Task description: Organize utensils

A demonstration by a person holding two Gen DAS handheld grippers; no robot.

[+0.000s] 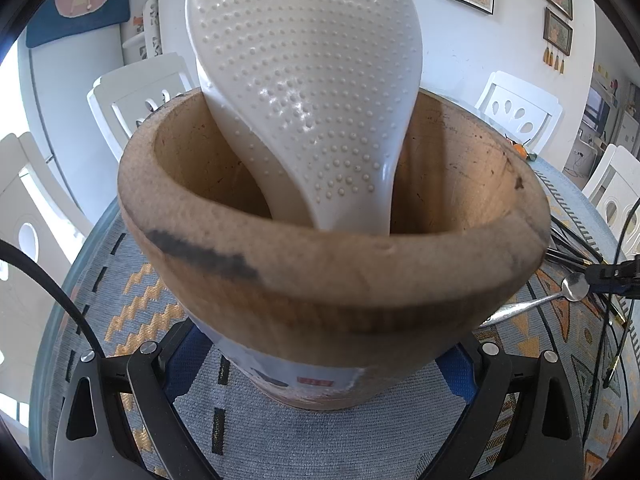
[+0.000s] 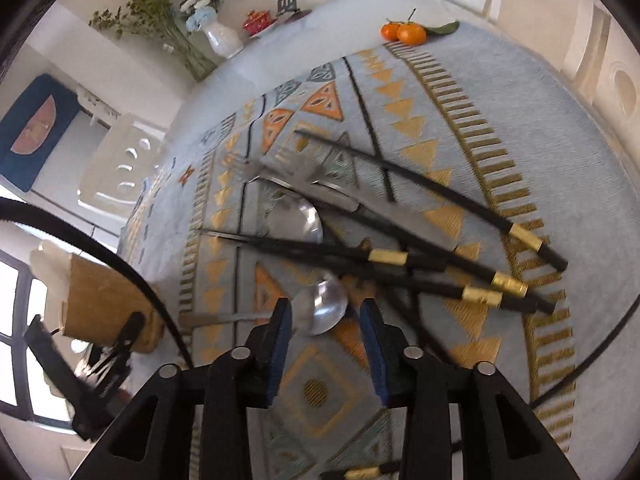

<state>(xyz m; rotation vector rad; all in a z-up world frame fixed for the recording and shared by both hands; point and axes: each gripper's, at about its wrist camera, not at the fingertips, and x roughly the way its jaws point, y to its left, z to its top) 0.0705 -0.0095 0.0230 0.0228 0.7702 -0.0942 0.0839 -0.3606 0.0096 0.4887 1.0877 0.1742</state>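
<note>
Right gripper (image 2: 326, 316) part-open, empty, over spoon (image 2: 320, 308); left gripper (image 1: 316, 364) clamps wooden holder (image 1: 332, 280).

— Surface?
— A round table (image 2: 592, 184) under a pale blue woven cloth (image 2: 452, 80) with orange and gold triangles and black lines.
— Items directly on it?
— A wooden utensil holder (image 1: 332, 280) stands upright on the cloth. Black chopsticks (image 2: 420, 256) with gold bands lie loosely crossed in a pile with a fork (image 2: 288, 170), a knife (image 2: 400, 216) and a large spoon (image 2: 298, 220). A smaller spoon (image 2: 324, 308) lies just beside the pile.
— Far edge?
— Two tangerines (image 2: 404, 32) with a leaf, a white vase (image 2: 222, 42) of flowers, and a small red pot (image 2: 258, 20).
</note>
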